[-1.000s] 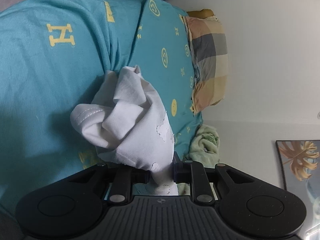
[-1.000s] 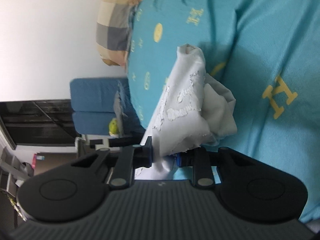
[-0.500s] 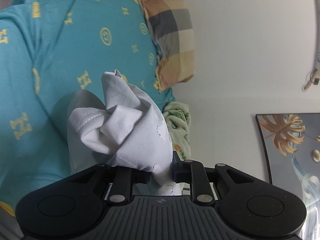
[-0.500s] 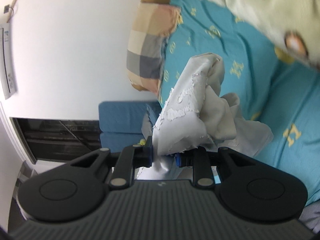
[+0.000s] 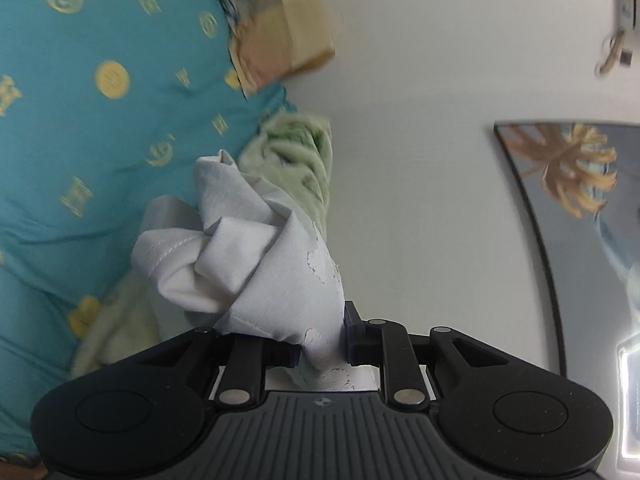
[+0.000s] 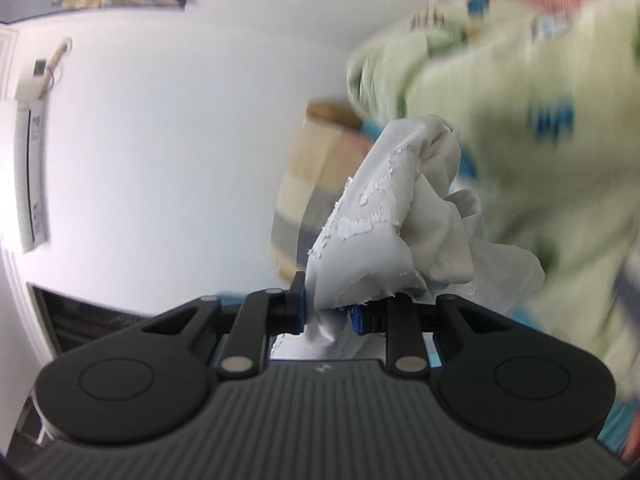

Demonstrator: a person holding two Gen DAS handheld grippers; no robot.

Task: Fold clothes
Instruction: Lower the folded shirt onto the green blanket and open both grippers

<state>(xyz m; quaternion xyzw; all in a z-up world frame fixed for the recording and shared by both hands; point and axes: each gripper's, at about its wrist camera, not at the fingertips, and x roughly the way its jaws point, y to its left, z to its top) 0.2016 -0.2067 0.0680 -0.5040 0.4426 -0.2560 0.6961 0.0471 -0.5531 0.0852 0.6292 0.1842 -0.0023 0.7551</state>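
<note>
A white garment (image 5: 256, 264) with cracked white print hangs bunched from my left gripper (image 5: 322, 346), which is shut on its edge. My right gripper (image 6: 330, 312) is shut on another part of the same white garment (image 6: 384, 240), crumpled above its fingers. Both grippers are lifted and tilted up toward the wall, above the teal bedsheet (image 5: 80, 140) with yellow symbols. How the cloth runs between the two grippers is hidden.
A pale green patterned blanket (image 5: 300, 160) lies by the wall; it fills the right of the right wrist view (image 6: 520, 140), blurred. A checked pillow (image 5: 276, 20) lies at the bed's head. A framed leaf picture (image 5: 580, 200) and an air conditioner (image 6: 32, 180) hang on the white wall.
Both grippers have lifted and swung up with the white garment; the views have turned from the teal bed toward the wall, pillow and green blanket. Both stay shut on the cloth.
</note>
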